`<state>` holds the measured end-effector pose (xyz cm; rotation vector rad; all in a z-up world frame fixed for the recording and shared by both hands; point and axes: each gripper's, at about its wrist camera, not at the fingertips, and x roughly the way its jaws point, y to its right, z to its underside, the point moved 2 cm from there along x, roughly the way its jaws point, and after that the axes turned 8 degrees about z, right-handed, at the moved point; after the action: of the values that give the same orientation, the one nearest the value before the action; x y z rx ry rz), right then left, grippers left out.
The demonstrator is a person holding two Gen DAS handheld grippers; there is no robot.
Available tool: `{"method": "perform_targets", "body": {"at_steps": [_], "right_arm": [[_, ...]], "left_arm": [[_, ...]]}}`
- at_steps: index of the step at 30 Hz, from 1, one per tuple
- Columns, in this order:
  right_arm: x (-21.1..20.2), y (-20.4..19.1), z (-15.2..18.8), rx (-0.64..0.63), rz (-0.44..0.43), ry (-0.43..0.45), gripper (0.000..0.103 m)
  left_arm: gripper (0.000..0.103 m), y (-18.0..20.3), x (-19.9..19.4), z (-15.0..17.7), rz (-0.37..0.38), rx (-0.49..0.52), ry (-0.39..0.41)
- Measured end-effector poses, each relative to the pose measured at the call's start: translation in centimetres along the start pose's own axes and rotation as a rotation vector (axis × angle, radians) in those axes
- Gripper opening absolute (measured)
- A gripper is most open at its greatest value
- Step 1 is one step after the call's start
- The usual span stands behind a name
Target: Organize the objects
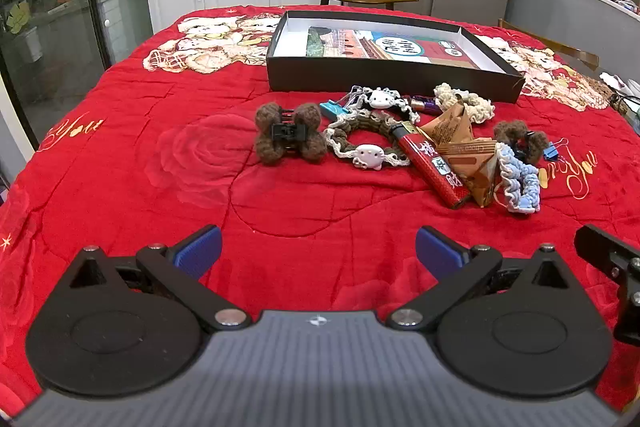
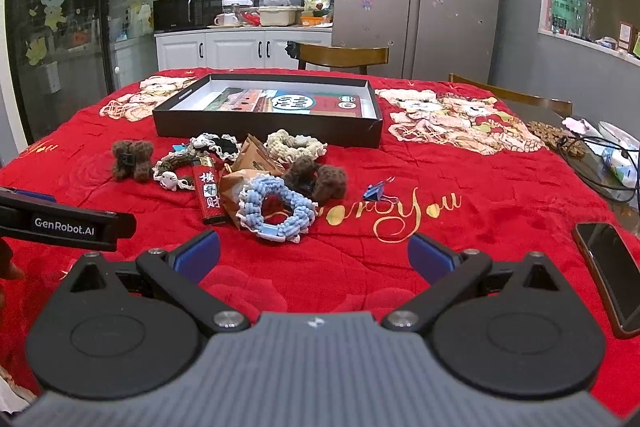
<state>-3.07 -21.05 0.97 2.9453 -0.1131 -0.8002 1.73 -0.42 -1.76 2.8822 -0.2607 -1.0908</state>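
Both tools, left tool (image 1: 319, 251) and right tool (image 2: 314, 254), gape wide, empty. Small items lie heaped near shallow black cardboard box (image 2: 362, 135). Risk: knitted blue scrunchie (image 2: 276, 211) overlaps red lighter (image 2: 209, 198); grabbing one likely drags neighbours.

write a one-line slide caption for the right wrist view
Open right gripper hovers before a blue scrunchie, red lighter and hair clips on a red quilt, black box behind.
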Motion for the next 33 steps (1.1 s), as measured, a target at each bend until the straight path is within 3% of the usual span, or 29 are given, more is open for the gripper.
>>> {"method": "perform_targets", "body": {"at_steps": [33], "right_arm": [[0.19, -0.28, -0.35, -0.039, 0.009, 0.009, 0.103]], "left_arm": [[0.103, -0.06, 0.55, -0.14, 0.023, 0.001, -0.02]]}}
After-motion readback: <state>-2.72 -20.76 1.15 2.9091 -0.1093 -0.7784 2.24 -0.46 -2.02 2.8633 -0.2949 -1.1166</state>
